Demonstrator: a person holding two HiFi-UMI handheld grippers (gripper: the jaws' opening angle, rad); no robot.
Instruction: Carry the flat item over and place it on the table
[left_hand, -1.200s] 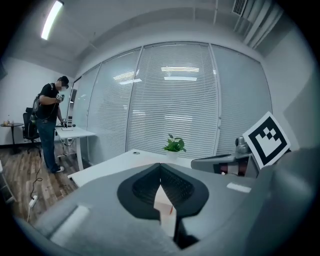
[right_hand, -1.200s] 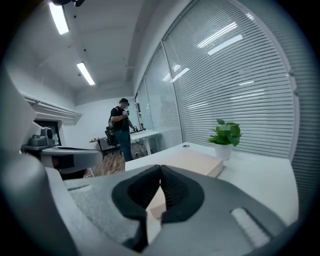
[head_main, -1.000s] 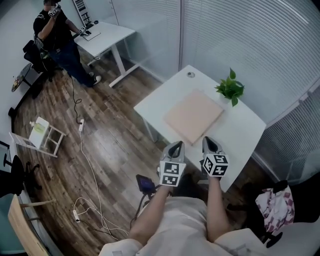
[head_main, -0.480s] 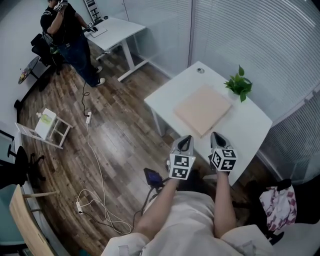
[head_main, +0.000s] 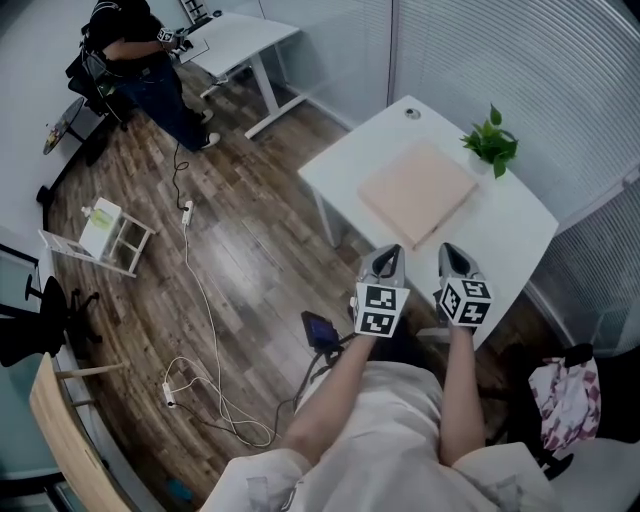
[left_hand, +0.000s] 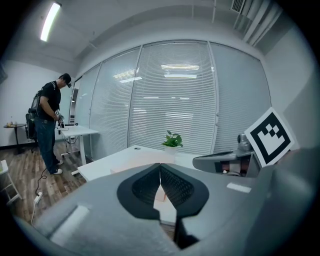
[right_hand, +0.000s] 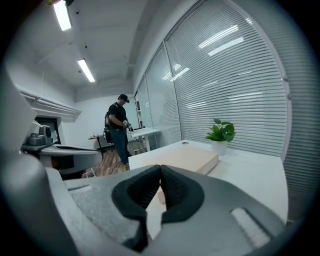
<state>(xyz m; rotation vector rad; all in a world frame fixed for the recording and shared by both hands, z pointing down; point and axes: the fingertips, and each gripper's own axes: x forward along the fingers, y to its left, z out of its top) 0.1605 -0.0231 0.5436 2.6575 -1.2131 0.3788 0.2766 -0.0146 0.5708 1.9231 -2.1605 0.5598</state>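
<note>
Both tongs and the white surface (head_main: 335, 165) sit further right and higher in the head view than a second ago. The gap from the tongs to the board looks about the same. Other person (head_main: 135, 50) has slid up toward the top edge.

Left tongs (head_main: 388, 254): pressed together, nothing between them. Right tongs (head_main: 452, 250): pressed together too, empty. They're side by side, level with each other, at the surface's edge on the side far from the plant (head_main: 492, 142).

Board (head_main: 417, 192), the flat item: lies flat on the surface just beside the plant, on the plant's tongs-side, not held. Nothing else on the surface except a small round fitting at the corner well away from the plant.

Key relation: board is straight ahead of both tongs, between them and the plant. It lies turned diagonally, with its nearest corner pointing into the gap between the two tips. Left tongs look a shade nearer that corner, but it's close to even. Board looks nearly square, so I can't call a long axis.

Judgement: since the board already rests on a surface, this is either after the placing or before a pickup. Can't tell which. A pickup would need the tongs spread first, one per side of that near corner.
</note>
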